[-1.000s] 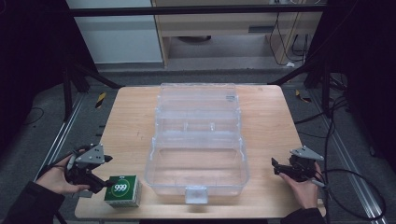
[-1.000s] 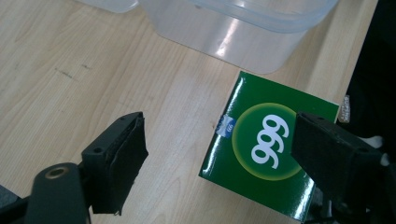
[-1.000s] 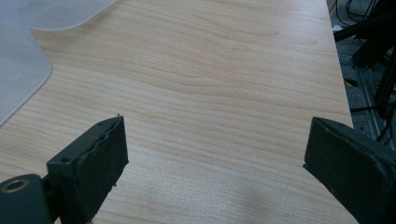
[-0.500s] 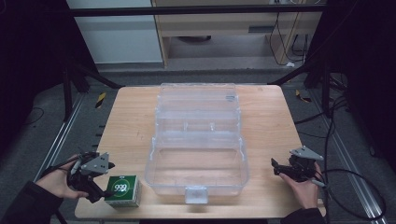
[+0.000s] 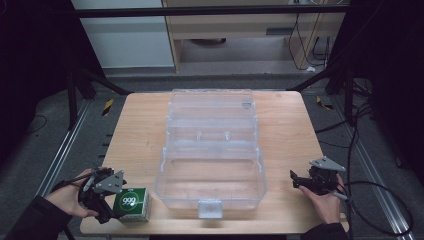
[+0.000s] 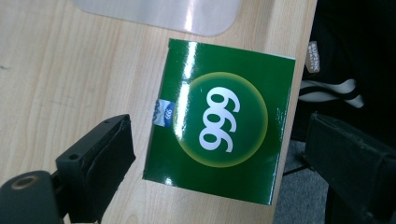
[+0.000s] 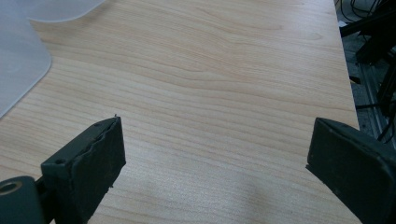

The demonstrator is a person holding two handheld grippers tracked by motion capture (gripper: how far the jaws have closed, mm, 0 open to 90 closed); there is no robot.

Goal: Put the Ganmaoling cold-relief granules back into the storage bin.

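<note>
The green box (image 6: 219, 123) with the white "999" in a yellow-green circle lies flat on the counter (image 5: 140, 135), at the counter's near left corner and just left of the clear plastic case (image 5: 212, 160). In the left gripper view I see the box's far edge almost under the rounded corner of the case, and its one side running along the counter's edge, with dark floor beyond.

My left hand-held gripper (image 6: 219, 158) hovers above the green box. Its jaws have just been opening and now stand wide apart, one black pad over the bare wood beside the box, the other out past the counter's edge. The box sits between them as seen from above, but neither pad presses on it. From the high view the left hand (image 5: 75, 197) and its gripper sit just left of the box, at the counter's near left corner.

The clear plastic case lies open in the middle of the counter, lid folded back away from me, its latch tab facing the near edge; I see nothing inside its compartments.

My right hand-held gripper (image 7: 215, 158) is to the right of the case, near the counter's near right corner, well apart from the green box. Its jaws are spread wide over bare wood, with nothing between them
</note>
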